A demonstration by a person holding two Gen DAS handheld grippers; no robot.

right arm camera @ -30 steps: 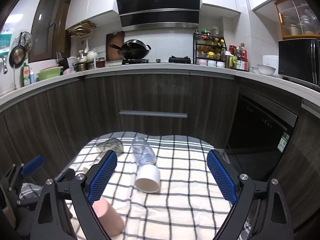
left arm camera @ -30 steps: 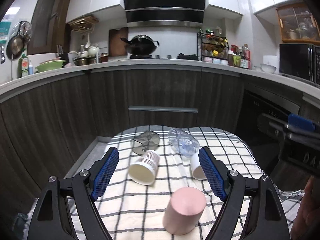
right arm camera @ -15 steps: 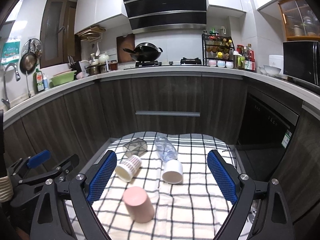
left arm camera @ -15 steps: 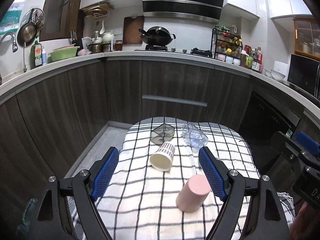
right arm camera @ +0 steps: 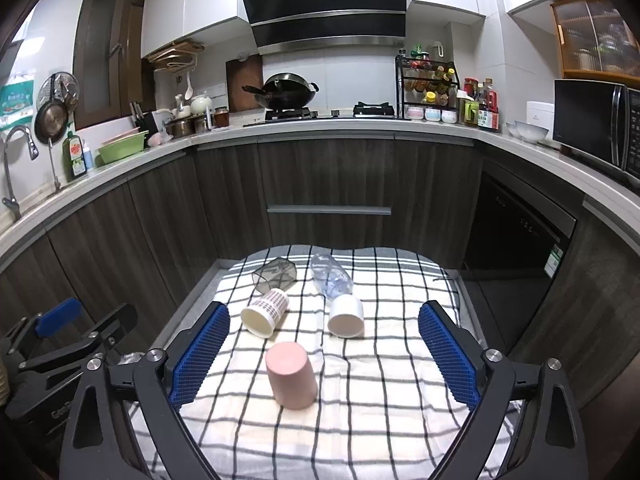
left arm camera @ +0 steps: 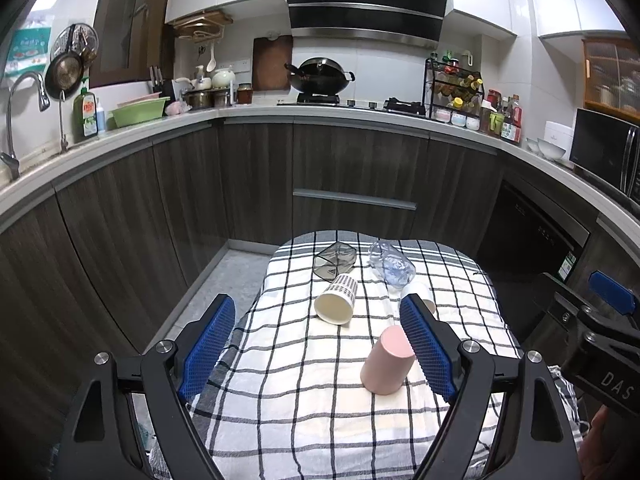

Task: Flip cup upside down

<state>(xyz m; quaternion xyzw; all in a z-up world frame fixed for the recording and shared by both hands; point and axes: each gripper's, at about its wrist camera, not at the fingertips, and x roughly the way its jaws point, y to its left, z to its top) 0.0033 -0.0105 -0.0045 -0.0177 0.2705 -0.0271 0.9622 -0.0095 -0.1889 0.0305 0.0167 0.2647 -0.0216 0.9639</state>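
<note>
A pink cup (left arm camera: pixel 386 362) (right arm camera: pixel 291 376) stands upside down on the checked cloth (left arm camera: pixel 304 392) (right arm camera: pixel 392 380). A patterned paper cup (left arm camera: pixel 337 298) (right arm camera: pixel 265 312) lies on its side behind it. A white cup (right arm camera: pixel 346 315) (left arm camera: pixel 418 292) lies on its side to the right. My left gripper (left arm camera: pixel 316 338) is open and empty, held back above the near part of the cloth. My right gripper (right arm camera: pixel 323 350) is open and empty, also held back from the cups.
A dark clear container (left arm camera: pixel 335 261) (right arm camera: pixel 275 275) and a clear plastic bottle (left arm camera: pixel 391 264) (right arm camera: pixel 331 276) lie at the far end of the cloth. Dark kitchen cabinets (left arm camera: pixel 352 176) curve around behind. The right gripper's body (left arm camera: pixel 600 336) shows at the right edge of the left wrist view.
Both grippers have pulled back and up from the cups, so the whole cloth shows. The pink cup stays upside down where it stood.
</note>
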